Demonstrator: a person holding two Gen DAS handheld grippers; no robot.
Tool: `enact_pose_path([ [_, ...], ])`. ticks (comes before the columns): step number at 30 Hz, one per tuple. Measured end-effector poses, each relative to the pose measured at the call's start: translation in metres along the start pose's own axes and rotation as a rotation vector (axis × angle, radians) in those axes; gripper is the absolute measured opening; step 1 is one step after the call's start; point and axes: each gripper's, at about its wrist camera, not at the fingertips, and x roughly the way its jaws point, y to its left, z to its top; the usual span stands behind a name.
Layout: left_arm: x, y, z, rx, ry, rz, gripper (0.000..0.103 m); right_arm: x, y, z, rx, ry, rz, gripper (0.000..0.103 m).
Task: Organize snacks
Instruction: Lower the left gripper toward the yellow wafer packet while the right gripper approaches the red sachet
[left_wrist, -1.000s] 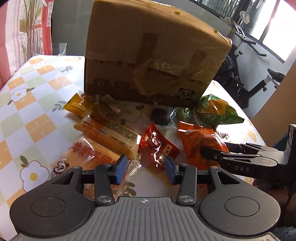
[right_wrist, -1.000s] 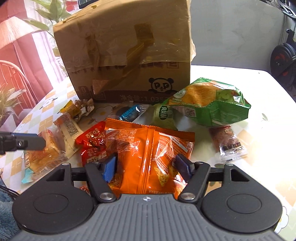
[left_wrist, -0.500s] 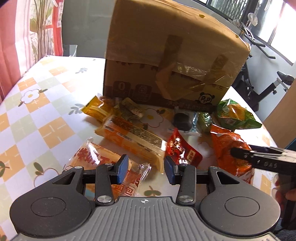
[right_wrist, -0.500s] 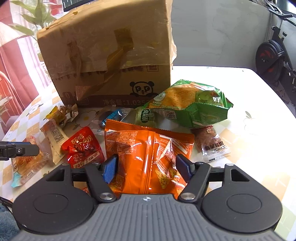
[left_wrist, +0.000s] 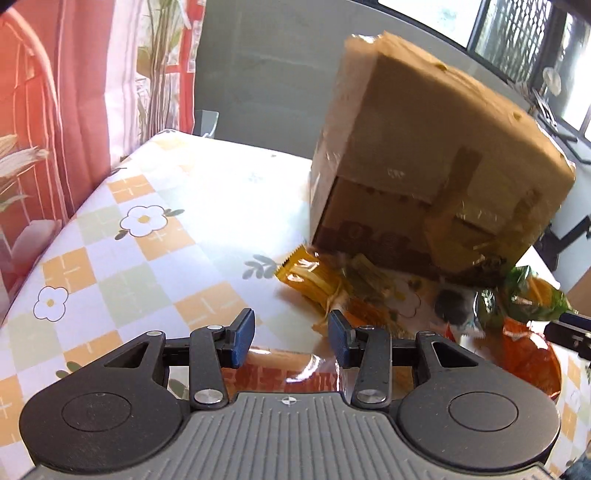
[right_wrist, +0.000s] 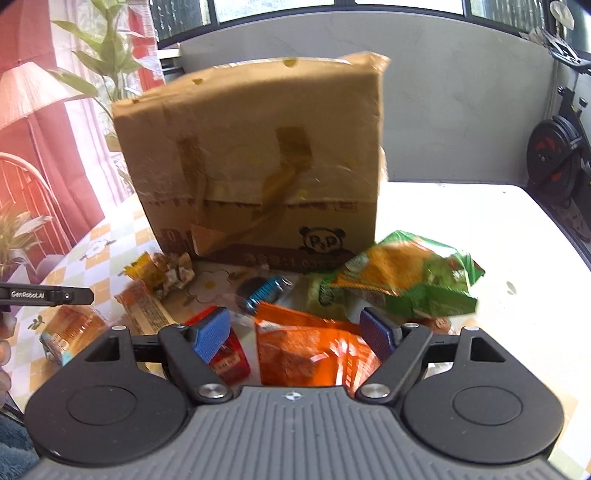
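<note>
Tabletop (right_wrist: 461, 229): orange snack bag (right_wrist: 310, 350) lies under opening right claw (right_wrist: 295, 334).

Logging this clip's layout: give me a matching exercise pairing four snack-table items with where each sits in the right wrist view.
Items:
1. cardboard box
2. green chip bag
3. orange chip bag
4. red packet

Places:
A. between the right claw's pads
B. behind the snacks
C. right of the pile
D. under the left-hand pad

Pairs: 1-B, 2-C, 3-A, 4-D

One cardboard box (right_wrist: 255, 166), one green bag (right_wrist: 406, 280), one orange bag (right_wrist: 310, 350).
</note>
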Motion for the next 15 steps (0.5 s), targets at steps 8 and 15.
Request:
enact_pose_path([
  [8,-0.008,0.006,0.011,-0.060,-0.049,-0.055,0.046,0.033,0.058,0.002,-0.265,0.096,0.151,0.068],
  [15,-0.010,0.008,0.001,-0.048,-0.044,-0.062,0.046,0.077,0.092,-0.014,-0.473,0.254,0.161,0.063],
])
